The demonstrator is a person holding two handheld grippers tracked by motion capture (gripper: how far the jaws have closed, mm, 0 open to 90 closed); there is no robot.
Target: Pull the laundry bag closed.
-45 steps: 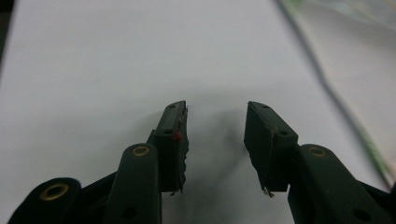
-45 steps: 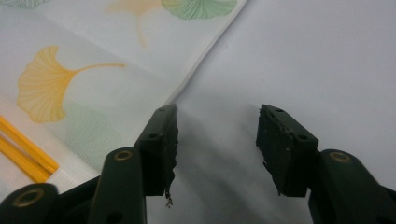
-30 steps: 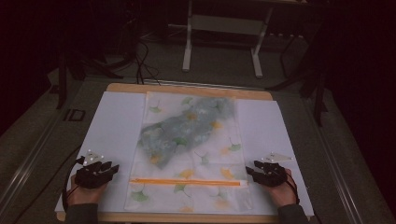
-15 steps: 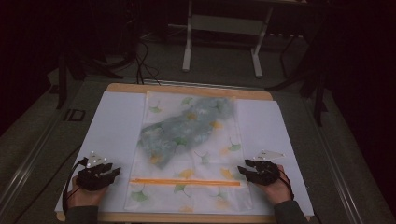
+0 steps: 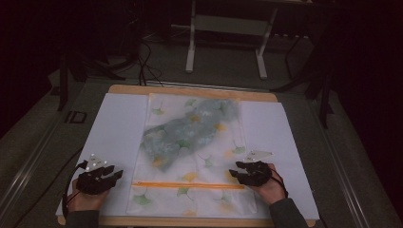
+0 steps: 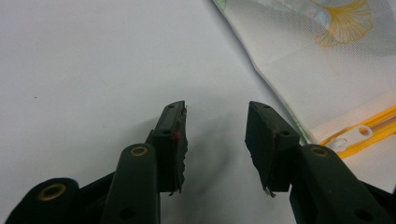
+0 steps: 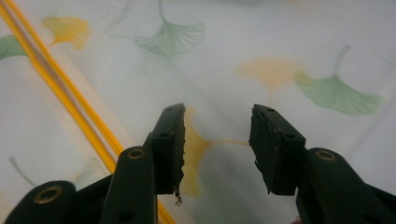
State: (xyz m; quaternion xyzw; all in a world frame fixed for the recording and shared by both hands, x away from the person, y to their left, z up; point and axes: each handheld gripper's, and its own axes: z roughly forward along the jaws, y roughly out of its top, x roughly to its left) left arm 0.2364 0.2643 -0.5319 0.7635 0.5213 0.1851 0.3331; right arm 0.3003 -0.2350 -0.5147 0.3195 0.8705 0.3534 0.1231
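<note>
We see the tabletop point(image 5: 119, 123) under white sheeting, with a ginkgo-printed mesh bag point(image 5: 192, 156) lying flat at centre, grey-green contents inside. Since a second ago the right claw point(image 5: 241, 173) has moved inward onto the bag's right edge, which suggests a grasp near the orange zipper point(image 5: 187, 185). The left claw point(image 5: 115, 174) rests on bare sheeting beside the bag. Both claws gape, empty. The left gripper view alone reveals the white zipper pull point(image 6: 350, 136).
</note>
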